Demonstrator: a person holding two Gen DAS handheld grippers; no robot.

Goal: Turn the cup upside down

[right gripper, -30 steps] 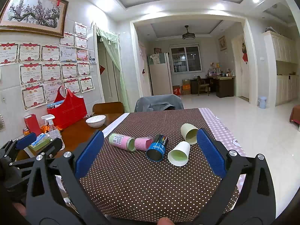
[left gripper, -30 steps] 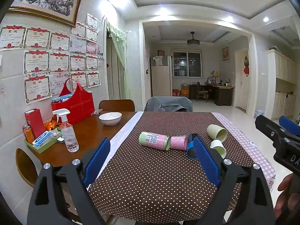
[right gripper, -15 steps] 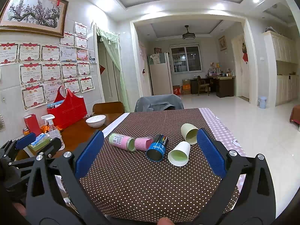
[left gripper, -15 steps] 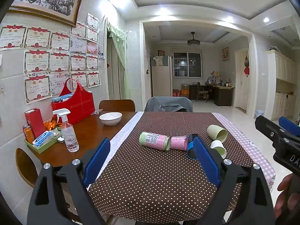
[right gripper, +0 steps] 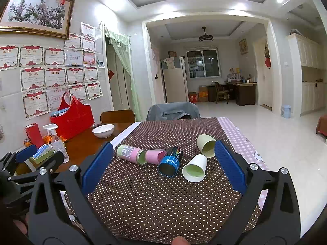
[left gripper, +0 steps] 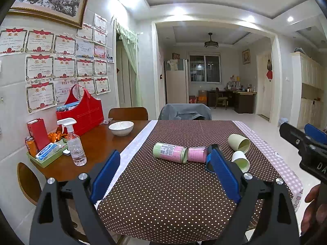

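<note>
Five cups lie on their sides in a loose row across the middle of the frame on the dotted worktop: the white cup has its long axis toward the camera, mouth facing the lower edge, just right of the blue cup, whose mouth points the same way. The green cup, upper right of them, opens toward the lower right; the pink cup and labelled cup lie crosswise, mouths rightward. The left hand-held gripper and right hand-held gripper are both spread wide, grasping nothing, near the frame's lower edge.

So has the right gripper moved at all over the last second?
No. In its own view the right gripper frames the blue can and white bowl exactly as before.
</note>
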